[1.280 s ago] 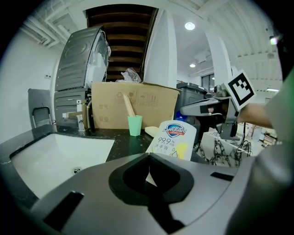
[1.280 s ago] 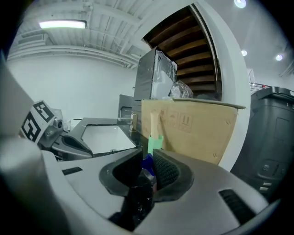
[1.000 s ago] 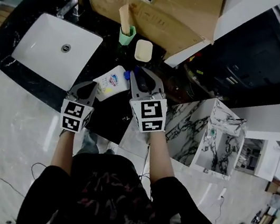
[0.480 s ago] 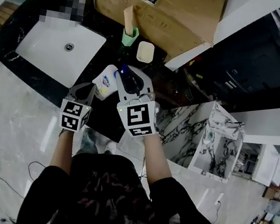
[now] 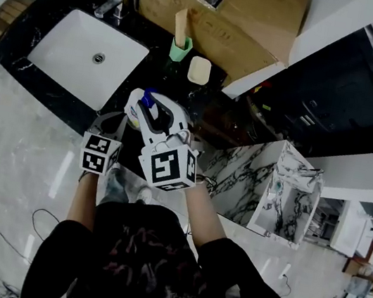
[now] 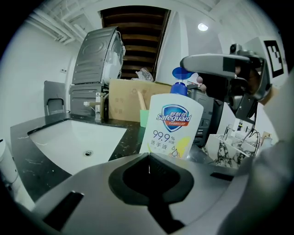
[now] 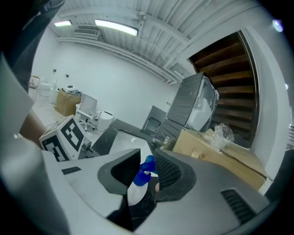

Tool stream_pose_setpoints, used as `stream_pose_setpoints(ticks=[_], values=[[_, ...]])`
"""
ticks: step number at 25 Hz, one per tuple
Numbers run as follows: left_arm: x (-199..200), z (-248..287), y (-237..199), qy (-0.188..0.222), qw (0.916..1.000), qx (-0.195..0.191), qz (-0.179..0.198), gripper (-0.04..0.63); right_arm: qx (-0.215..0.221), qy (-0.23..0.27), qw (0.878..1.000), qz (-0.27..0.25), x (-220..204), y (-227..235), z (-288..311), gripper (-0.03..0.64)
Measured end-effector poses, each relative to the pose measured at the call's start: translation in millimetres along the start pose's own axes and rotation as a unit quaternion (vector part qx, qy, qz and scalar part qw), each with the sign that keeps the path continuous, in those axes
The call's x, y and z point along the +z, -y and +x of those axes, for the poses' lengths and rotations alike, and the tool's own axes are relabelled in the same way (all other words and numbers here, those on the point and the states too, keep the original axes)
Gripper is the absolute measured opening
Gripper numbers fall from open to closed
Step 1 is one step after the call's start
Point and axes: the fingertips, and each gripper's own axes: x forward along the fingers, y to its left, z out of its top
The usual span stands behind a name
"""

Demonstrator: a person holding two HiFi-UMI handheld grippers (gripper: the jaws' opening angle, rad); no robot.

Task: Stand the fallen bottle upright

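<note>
Now the bottle (image 6: 171, 126) stands upright on the black counter (image 5: 203, 115) beside the sink (image 5: 81, 55); a second ago it lay flat there. Your right gripper (image 7: 146, 161) straddles the blue pump (image 6: 180, 75), jaws just been widening, probably no pad contact left, though the view is tight. Left gripper (image 6: 148, 160) jaws are pressed together, empty, facing the label. Smooth plastic, likely tippy: if it wobbles, grab the flat body, not the pump.
</note>
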Motion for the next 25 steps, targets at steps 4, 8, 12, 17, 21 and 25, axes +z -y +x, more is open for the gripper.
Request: stream_pose_setpoints(ticks=[4, 8, 12, 17, 21, 25], values=[[-3.2, -6.0, -0.2, 0.002, 0.9999, 0.005, -0.009, 0.017, 0.013, 0.003, 1.000, -0.020, 6.3, -16.7, -1.4, 0.110], [-3.1, -10.2, -1.1, 0.006, 0.9998, 0.010, -0.014, 0.017, 0.024, 0.008, 0.999, -0.028, 9.8, -25.9, -3.1, 0.110], [-7.0, -13.2, -1.0, 0.005, 0.9998, 0.011, -0.015, 0.017, 0.031, 0.012, 0.999, -0.024, 13.0, -32.8, -3.2, 0.110], [-7.6, -14.9, 0.0, 0.003, 0.9998, 0.011, -0.014, 0.017, 0.034, 0.011, 0.999, -0.021, 14.0, -35.0, -3.2, 0.110], [-6.4, -15.3, -1.1, 0.006, 0.9998, 0.012, -0.016, 0.017, 0.040, 0.016, 0.999, 0.006, 14.5, -32.9, -2.7, 0.110], [-6.4, -16.8, -0.2, 0.006, 0.9998, 0.011, -0.013, 0.017, 0.042, 0.026, 0.998, 0.049, 15.5, -28.8, -5.7, 0.117]])
